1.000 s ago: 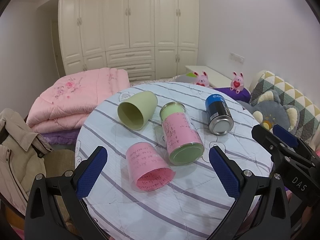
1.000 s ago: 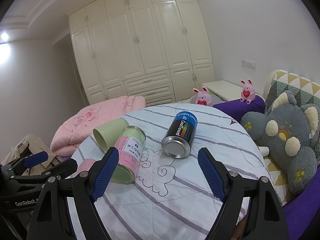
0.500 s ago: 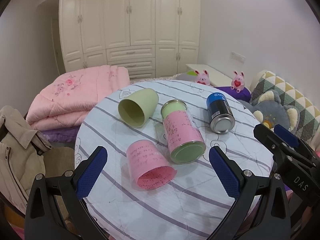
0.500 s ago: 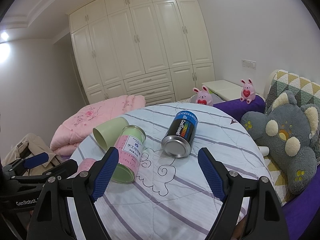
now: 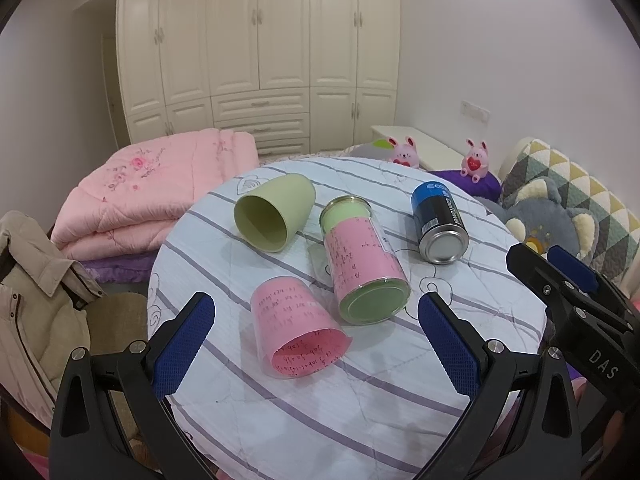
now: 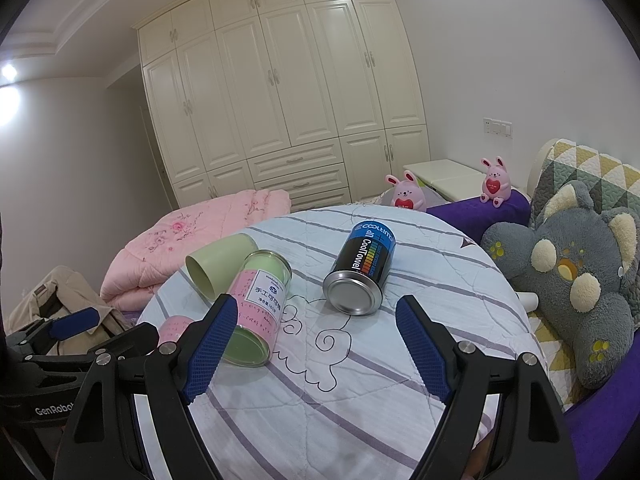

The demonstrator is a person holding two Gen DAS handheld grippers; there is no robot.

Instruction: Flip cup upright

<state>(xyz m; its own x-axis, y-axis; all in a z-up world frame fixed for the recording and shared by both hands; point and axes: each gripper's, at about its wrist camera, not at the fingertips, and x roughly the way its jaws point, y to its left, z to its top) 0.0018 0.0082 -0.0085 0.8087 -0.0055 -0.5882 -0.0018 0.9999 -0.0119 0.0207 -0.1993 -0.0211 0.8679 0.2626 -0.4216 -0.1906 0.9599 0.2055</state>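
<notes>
Green cup [image 5: 274,211] on its side, far left of the round table [image 5: 360,408].

Nothing on the table has shifted since a second ago; the left view has only drifted slightly. Left gripper [image 5: 316,344] and right gripper [image 6: 316,346] hover wide open and empty, framing the pink cup [image 5: 298,330] and blue can [image 6: 360,270].

"CoolTowel" on the blue-black can [image 6: 362,268]; "DAS" on right gripper [image 5: 560,276]; "GenRobo" on left gripper [image 6: 76,334].

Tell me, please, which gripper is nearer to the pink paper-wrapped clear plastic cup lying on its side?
Left. The left gripper frames the pink paper-wrapped clear plastic cup; the right gripper hangs farther right, facing the blue can.
</notes>
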